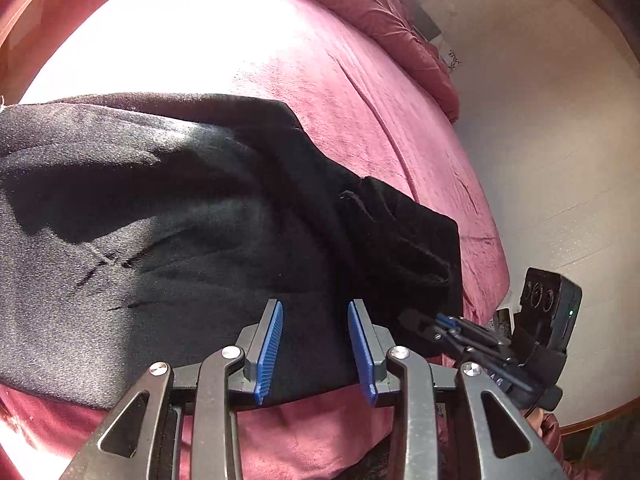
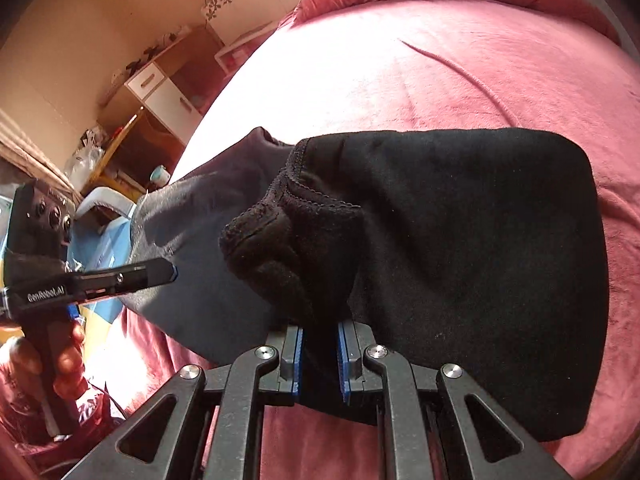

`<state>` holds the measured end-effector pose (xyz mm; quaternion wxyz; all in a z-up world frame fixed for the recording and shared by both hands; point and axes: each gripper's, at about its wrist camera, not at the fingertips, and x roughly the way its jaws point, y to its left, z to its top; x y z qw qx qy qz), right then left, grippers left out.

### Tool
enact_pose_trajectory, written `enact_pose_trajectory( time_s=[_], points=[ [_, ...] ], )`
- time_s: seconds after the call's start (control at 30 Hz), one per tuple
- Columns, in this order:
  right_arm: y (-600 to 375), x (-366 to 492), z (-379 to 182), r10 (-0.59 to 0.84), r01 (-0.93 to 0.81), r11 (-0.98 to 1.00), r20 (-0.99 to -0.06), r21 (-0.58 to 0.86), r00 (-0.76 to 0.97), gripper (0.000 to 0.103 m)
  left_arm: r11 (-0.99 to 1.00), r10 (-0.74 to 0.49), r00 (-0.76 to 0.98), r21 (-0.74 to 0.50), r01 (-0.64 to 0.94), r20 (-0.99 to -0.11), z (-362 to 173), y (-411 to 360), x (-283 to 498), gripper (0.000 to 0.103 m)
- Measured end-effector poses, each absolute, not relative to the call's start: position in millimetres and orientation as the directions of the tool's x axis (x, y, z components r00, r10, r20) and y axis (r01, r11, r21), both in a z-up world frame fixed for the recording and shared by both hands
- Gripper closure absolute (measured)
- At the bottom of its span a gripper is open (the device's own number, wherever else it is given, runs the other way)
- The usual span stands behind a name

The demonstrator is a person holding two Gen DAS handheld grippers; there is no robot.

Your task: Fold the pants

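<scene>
Black pants (image 2: 460, 240) lie bunched on the red bed (image 2: 480, 72), far end cut off. Right gripper (image 2: 319, 360) pinches a waistband fold; left gripper (image 1: 316, 350) hovers spread apart, holding nothing.

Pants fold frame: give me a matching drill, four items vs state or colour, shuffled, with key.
Column 1:
1. left gripper
2. right gripper
3. pants
4. bed cover

Column 2:
A. pinkish red, lying under the garment
B. closed on a bunch of black fabric
C. open, blue pads apart over the cloth
D. black, spread on the bed

Pairs: 1-C, 2-B, 3-D, 4-A
</scene>
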<state>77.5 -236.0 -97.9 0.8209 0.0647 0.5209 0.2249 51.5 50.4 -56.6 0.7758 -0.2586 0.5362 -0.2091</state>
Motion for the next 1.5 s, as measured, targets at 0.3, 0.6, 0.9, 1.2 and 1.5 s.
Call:
enact_pose_trajectory(
  time_s=[0.3, 0.6, 0.9, 1.2, 1.5],
  points=[
    [-226.8, 63.4, -99.1, 0.478, -0.387, 0.853, -0.822, 0.351, 0.309, 0.07, 0.661, -0.72, 0.259, -0.75, -0.024, -0.644, -71.8, 29.5, 77.5, 0.055],
    [-337.8, 24.0, -82.4, 0.417, -0.204, 0.908, -0.823, 0.365, 0.386, 0.057, 0.681, -0.715, 0.151, -0.729, -0.072, -0.682, -91.3, -2.0, 98.5, 0.045],
    [-438.4, 3.4, -113.5, 0.205, 0.175, 0.94, -0.894, 0.293, 0.397, 0.056, 0.739, -0.668, 0.093, -0.673, -0.029, -0.738, -97.0, -41.1, 112.0, 0.081],
    [-399.1, 13.3, -126.9, 0.257, 0.048, 0.954, -0.886, 0.297, 0.386, 0.045, 0.642, -0.762, 0.208, -0.759, 0.109, -0.614, -30.8, -37.5, 99.3, 0.086],
    [-392.1, 30.9, -148.0, 0.195, 0.118, 0.961, -0.912, 0.252, 0.36, 0.059, 0.777, -0.626, 0.167, -0.627, 0.052, -0.762, -76.0, -29.0, 87.0, 0.086]
  ],
)
